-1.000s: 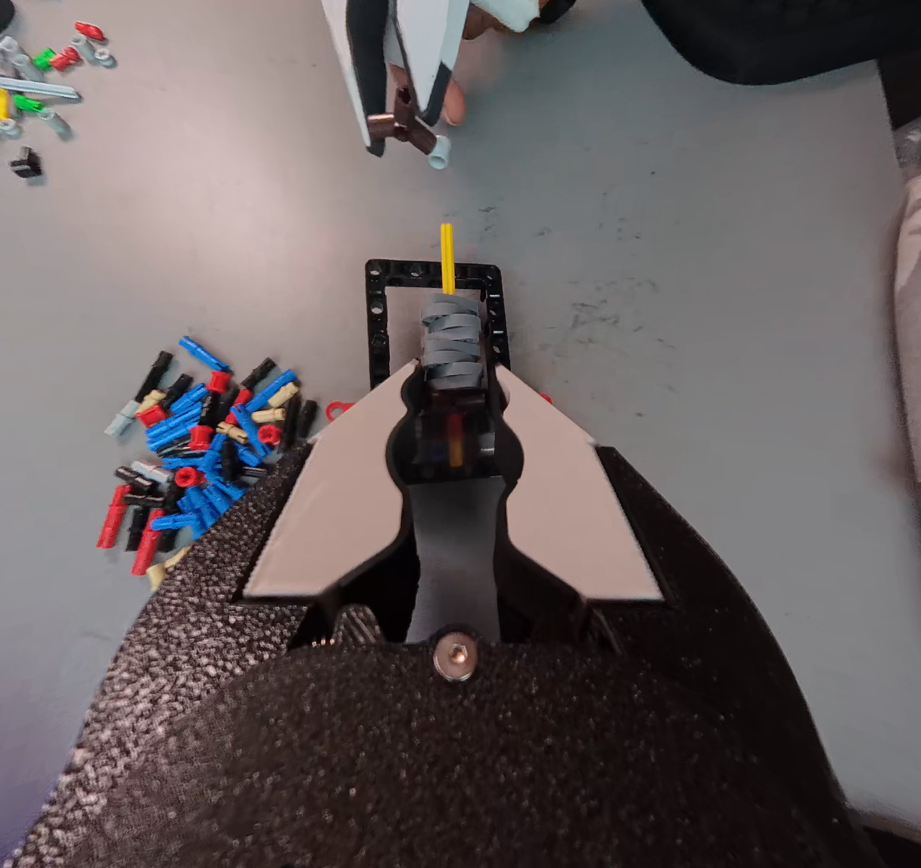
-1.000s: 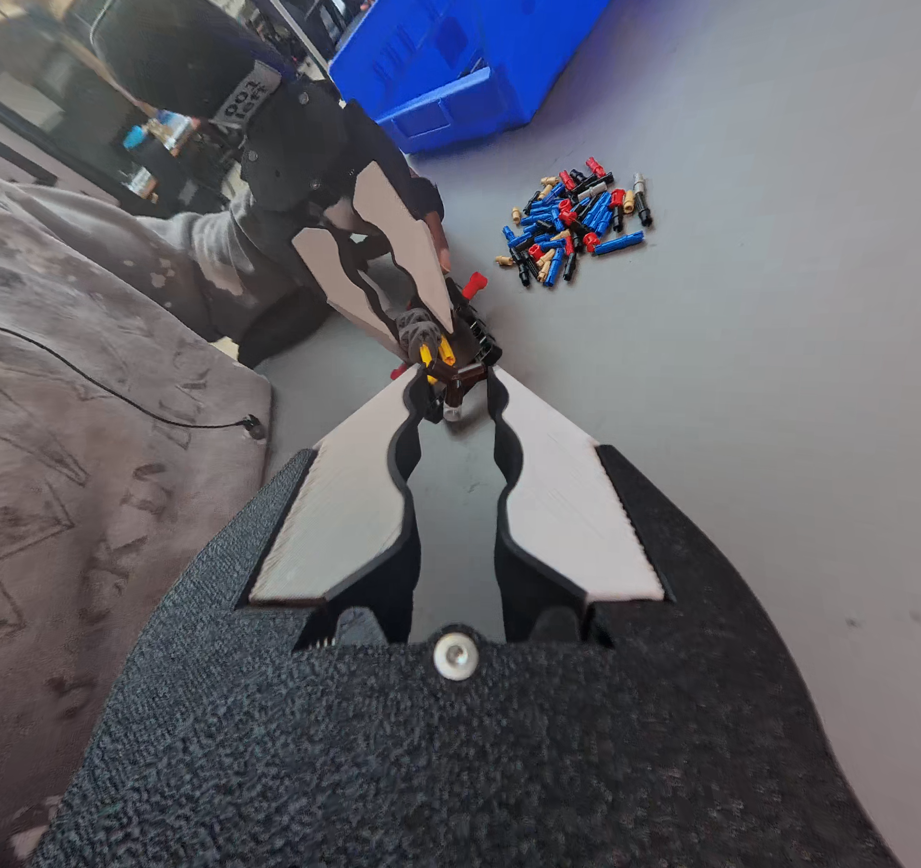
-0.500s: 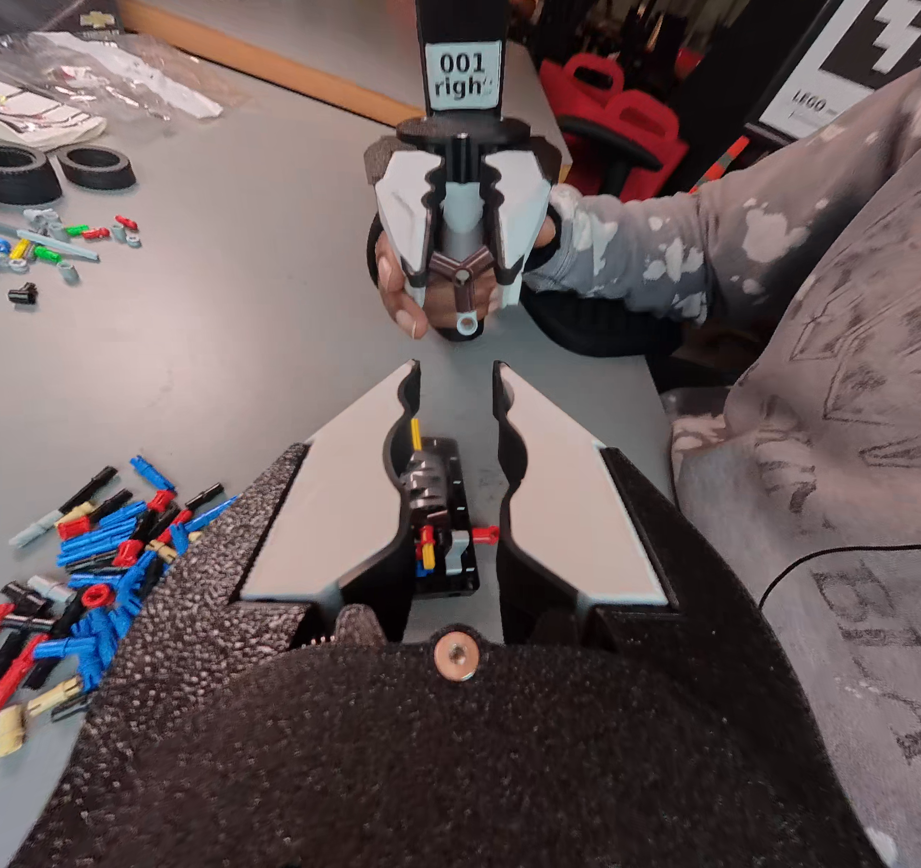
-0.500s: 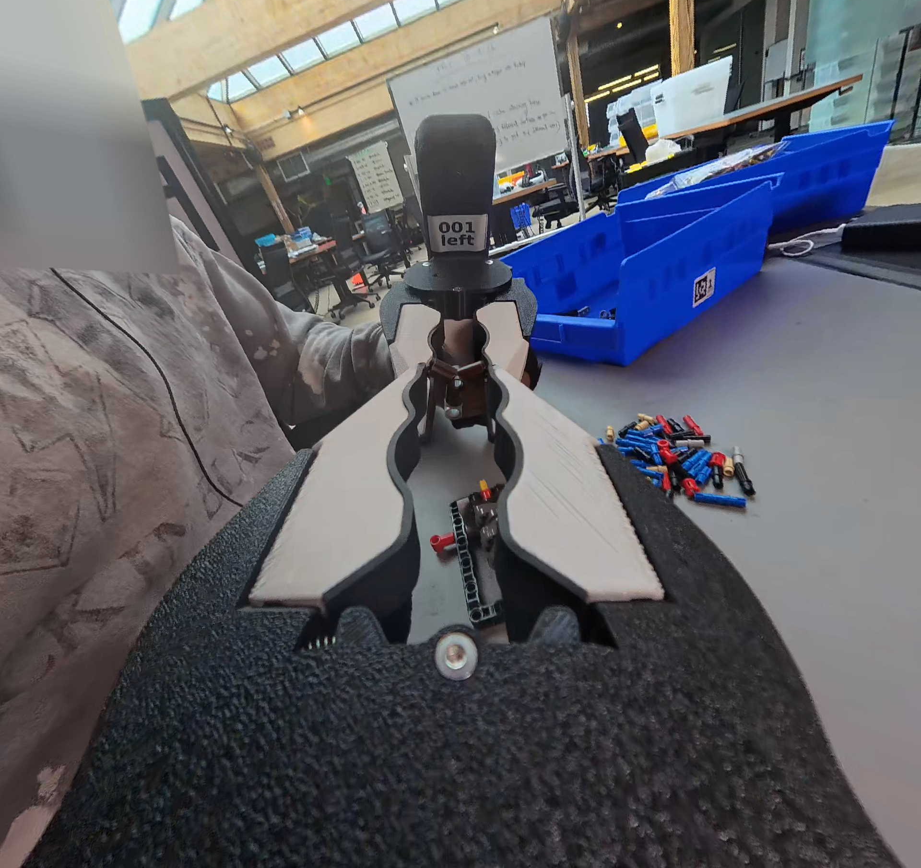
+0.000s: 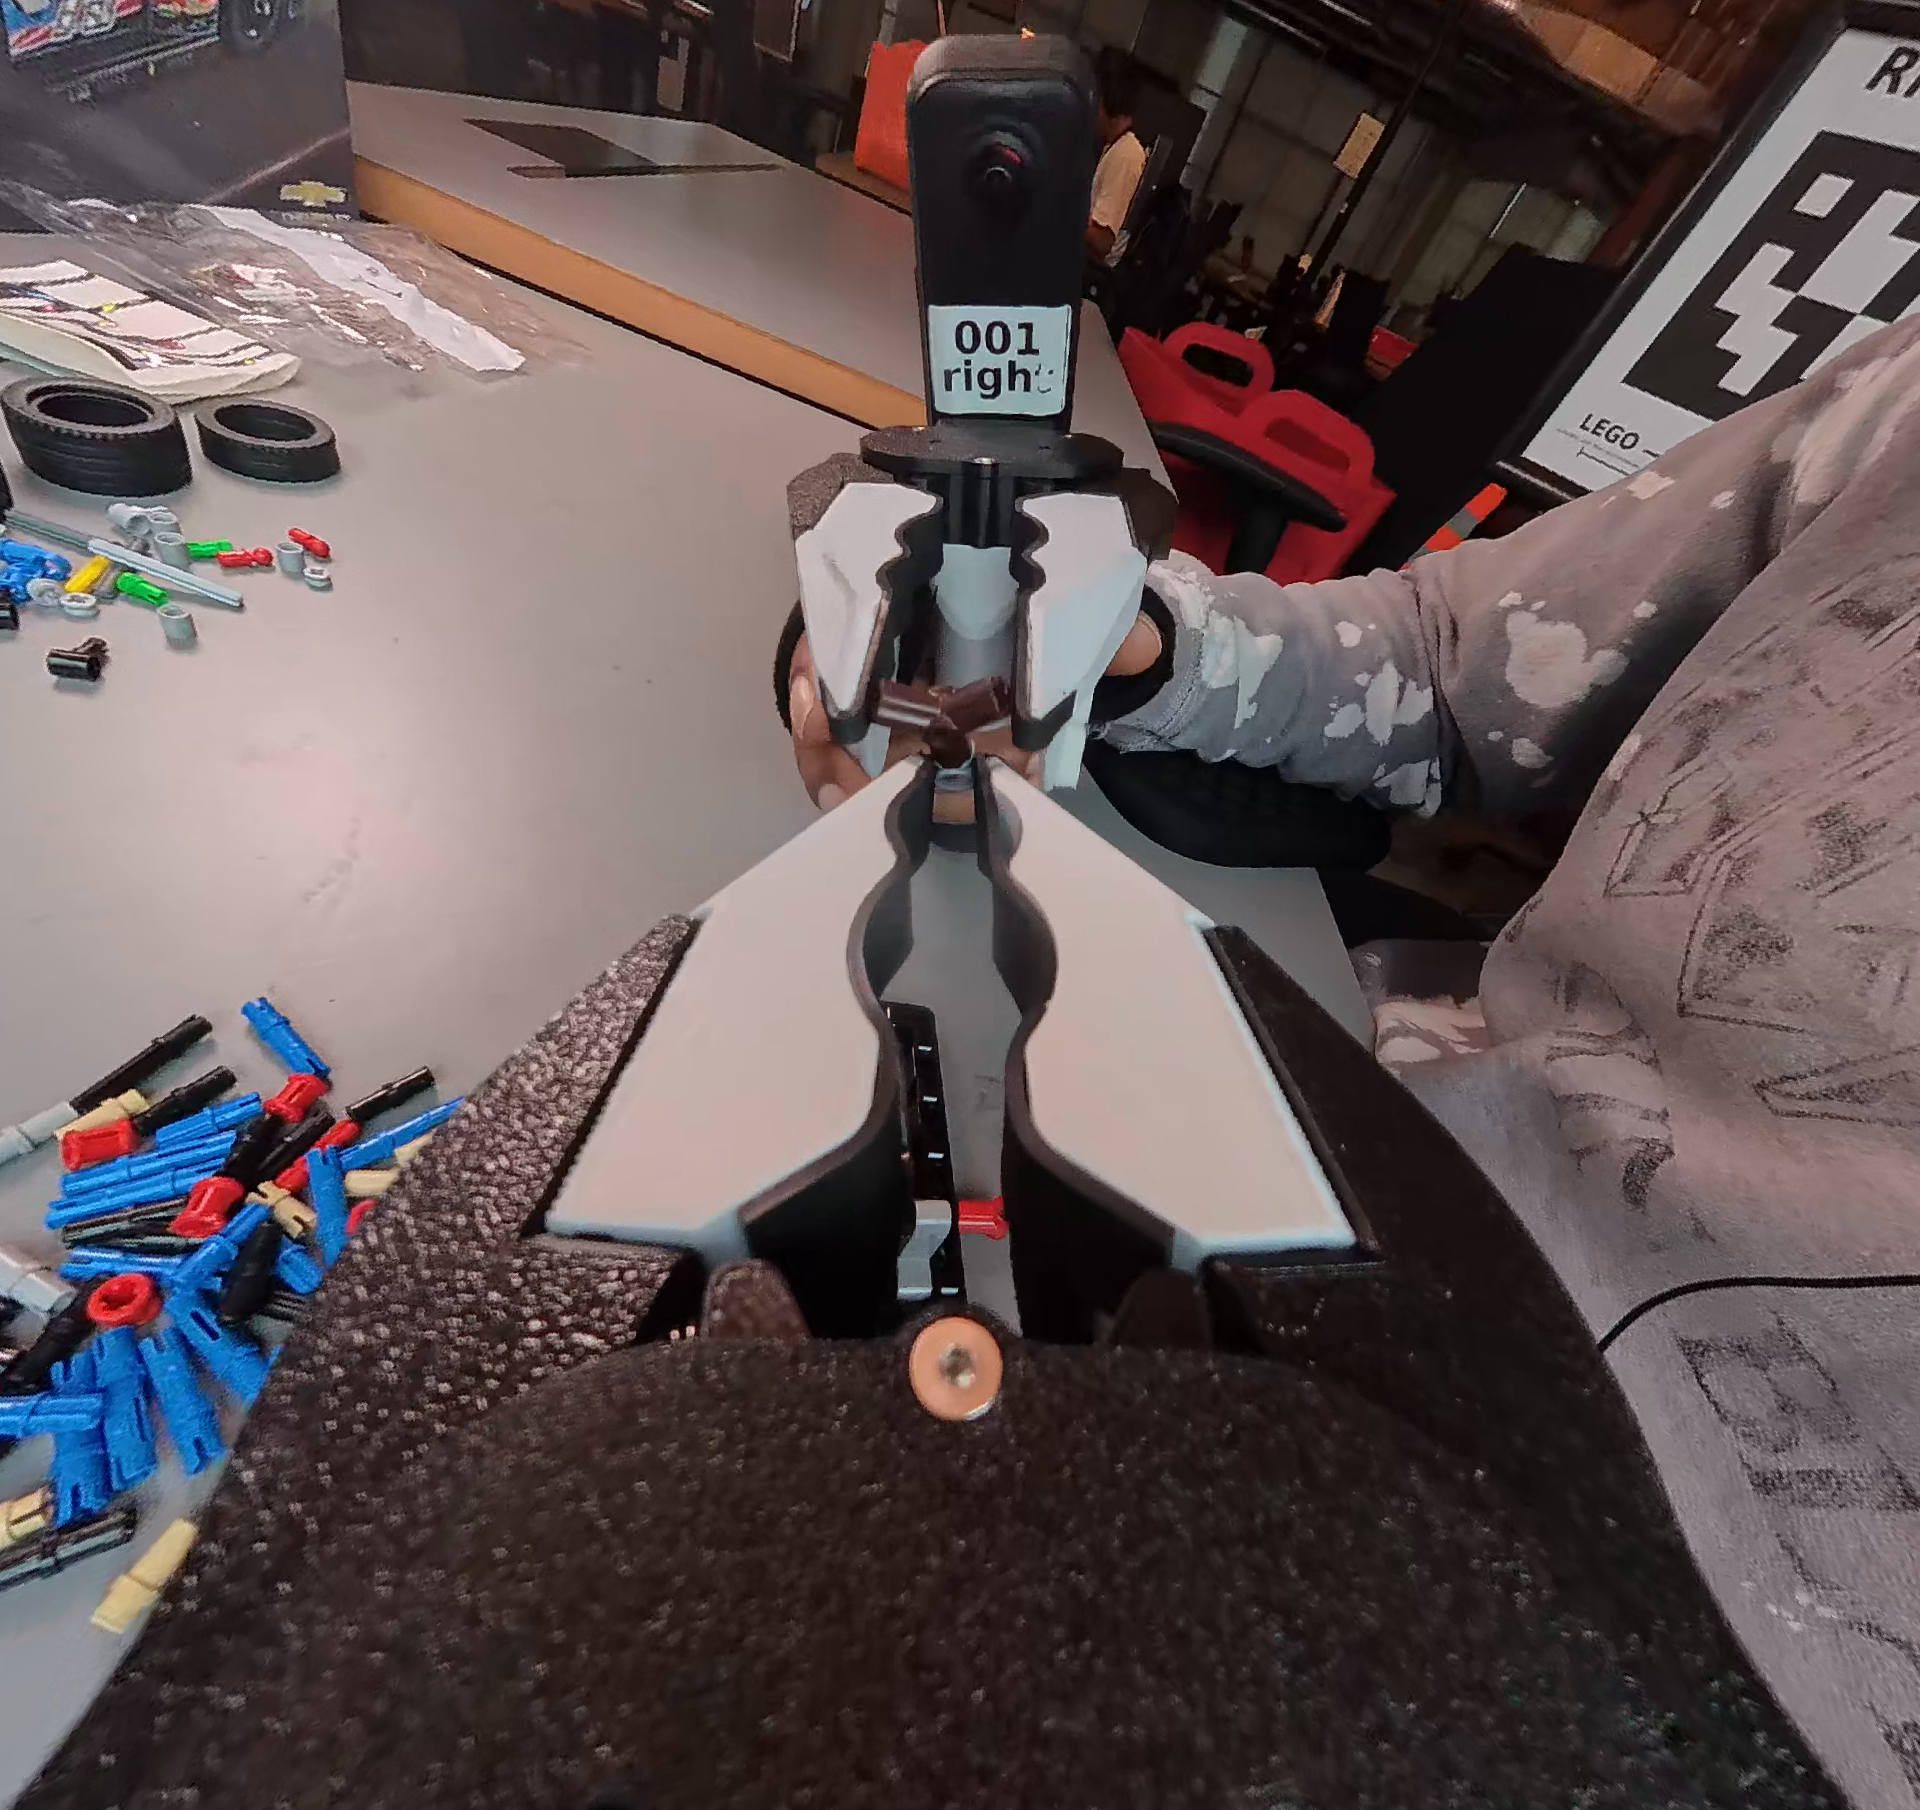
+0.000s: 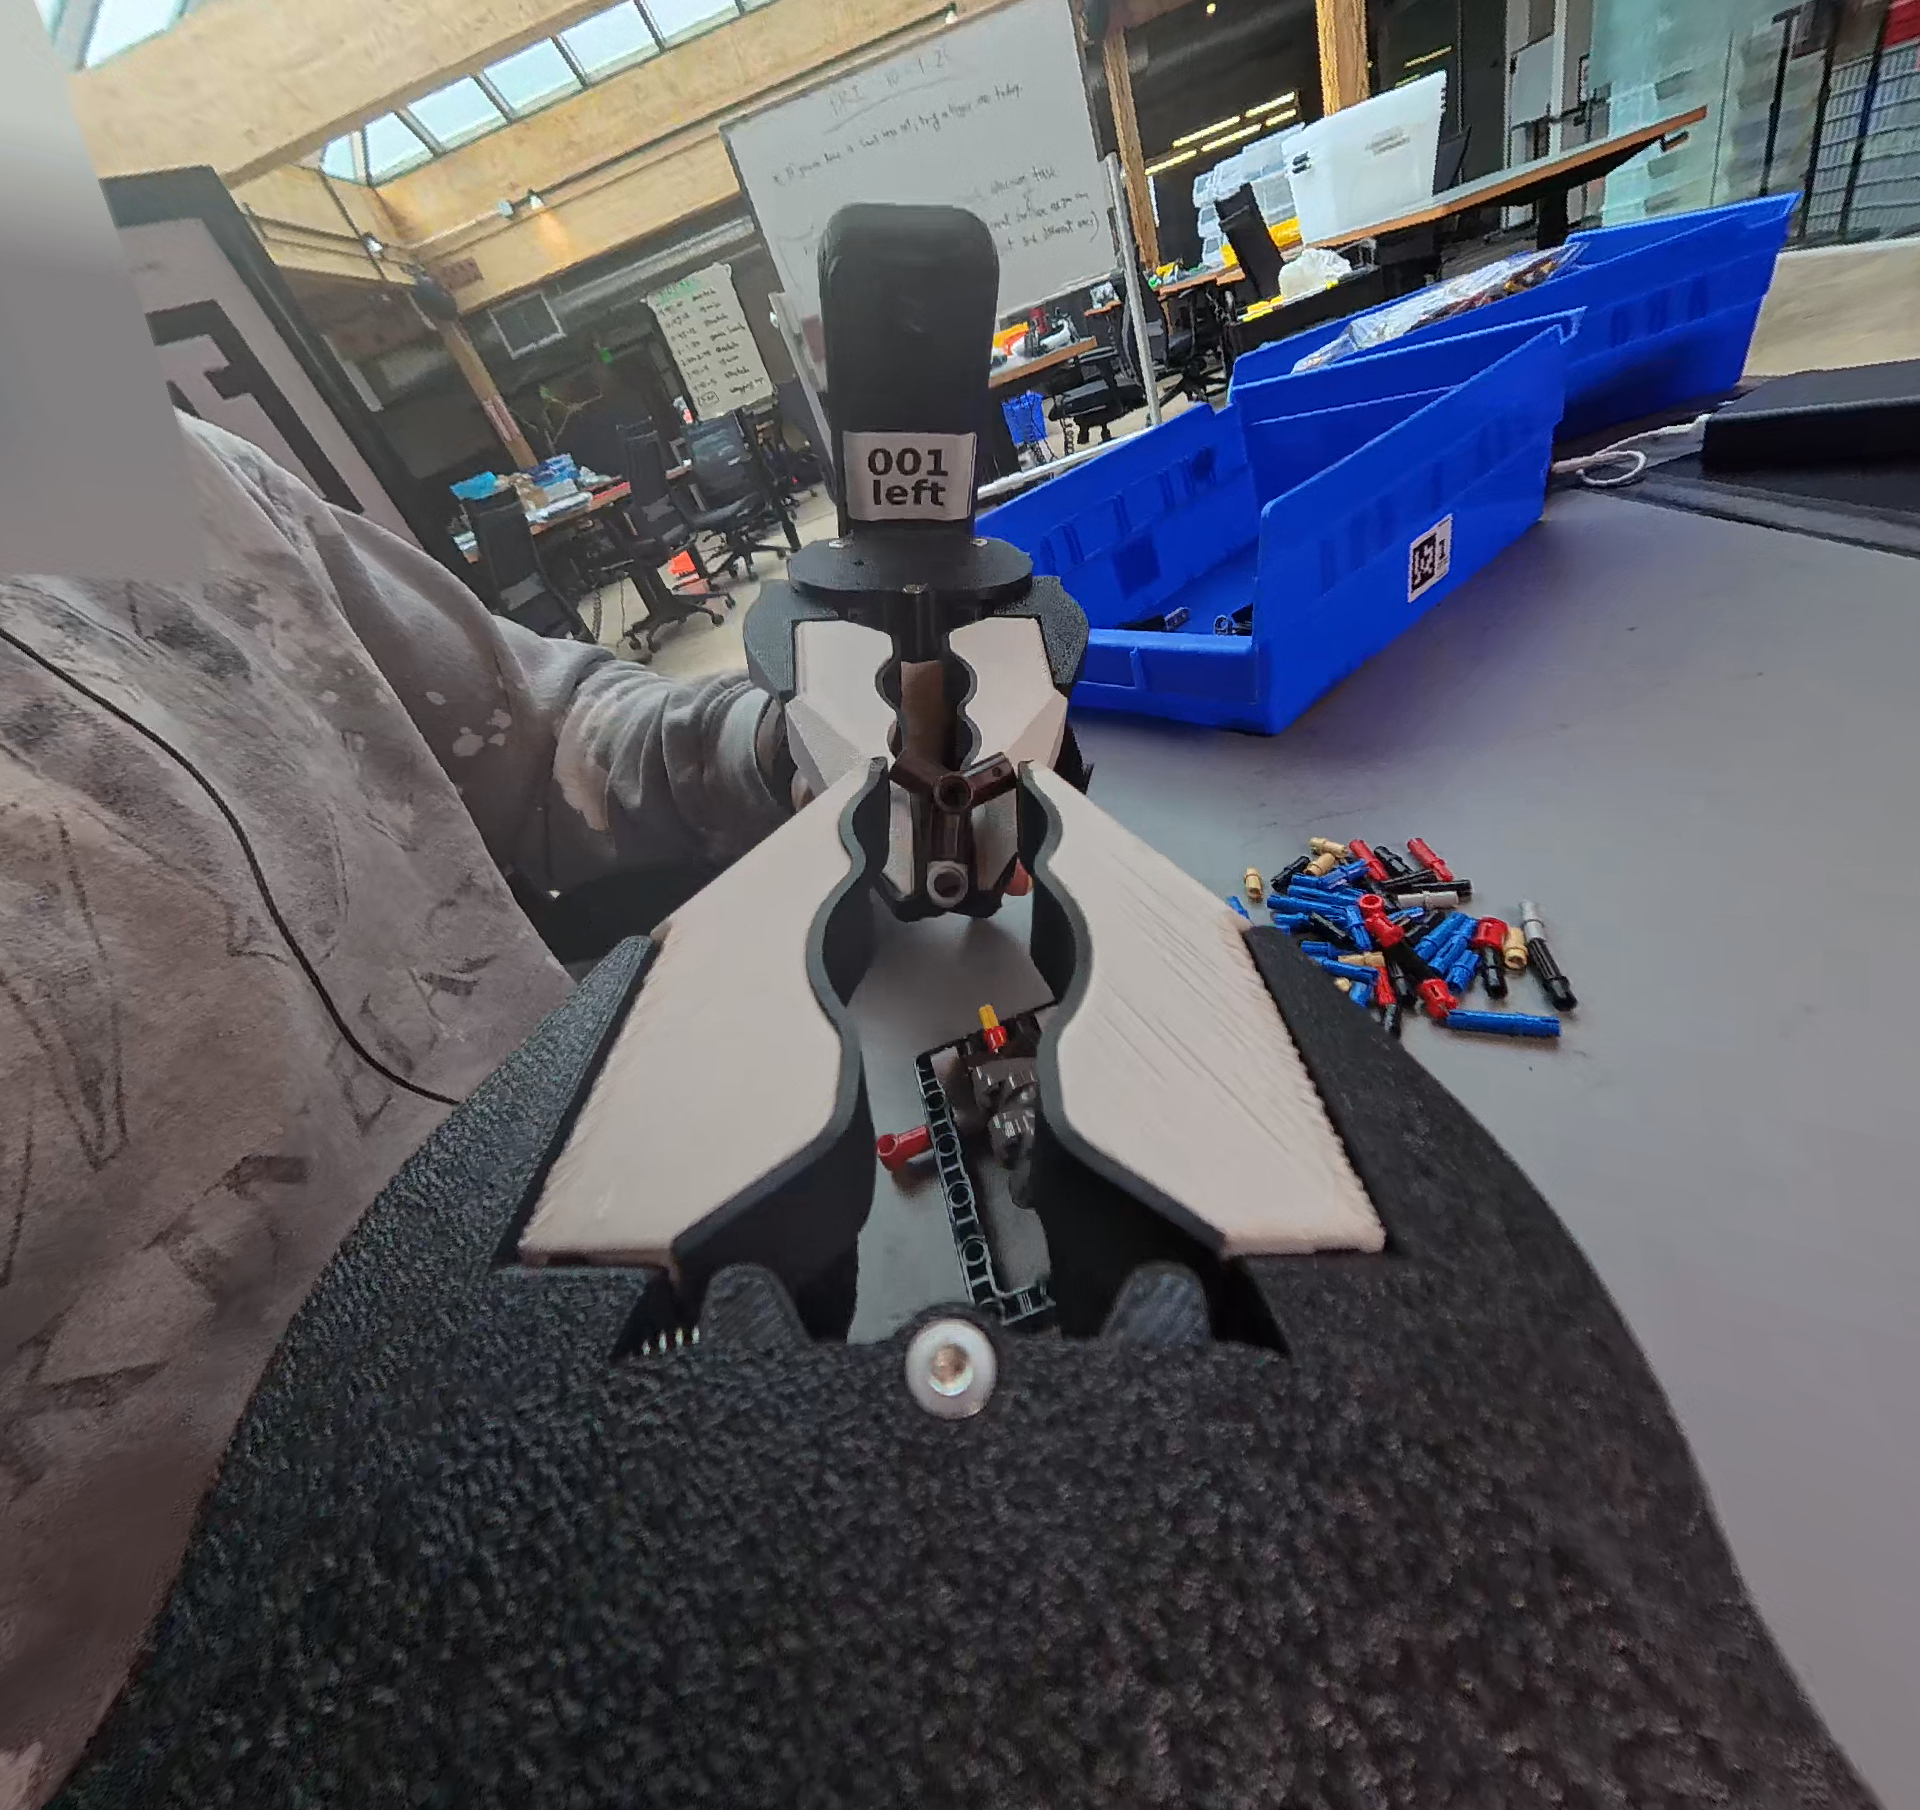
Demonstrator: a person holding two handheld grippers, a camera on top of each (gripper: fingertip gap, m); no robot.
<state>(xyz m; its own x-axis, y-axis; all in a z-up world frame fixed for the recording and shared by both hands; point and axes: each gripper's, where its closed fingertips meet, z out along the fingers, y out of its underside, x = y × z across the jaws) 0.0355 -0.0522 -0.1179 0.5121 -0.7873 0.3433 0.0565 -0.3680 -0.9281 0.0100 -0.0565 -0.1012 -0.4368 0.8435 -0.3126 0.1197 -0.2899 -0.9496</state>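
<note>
A dark brown three-armed connector [image 6: 951,789] with a small grey bush [image 6: 943,877] on its lower arm is held in the air between both grippers, which face each other. My right gripper [image 6: 956,781] is shut on its two upper arms. My left gripper [image 5: 951,786] has its jaws drawn in around the lower arm and grey bush [image 5: 951,775]. The right gripper [image 5: 940,711] and the brown connector [image 5: 940,706] also show in the left wrist view. The left gripper [image 6: 943,896] shows in the right wrist view. A black frame assembly [image 6: 961,1168] with grey gears lies on the table below.
A pile of blue, black and red pins [image 5: 177,1241] lies left of the left gripper; it also shows in the right wrist view [image 6: 1403,929]. Blue bins [image 6: 1351,534] stand behind it. Tyres [image 5: 94,430] and small loose parts [image 5: 156,565] lie far left. A person's sleeve [image 5: 1455,638] is at right. Only a small space, under 4 cm, lies between the two pairs of fingers.
My left gripper let go of the black frame assembly, rose, opened, then closed on the connector's lower end. The right gripper brought the connector level with it.
</note>
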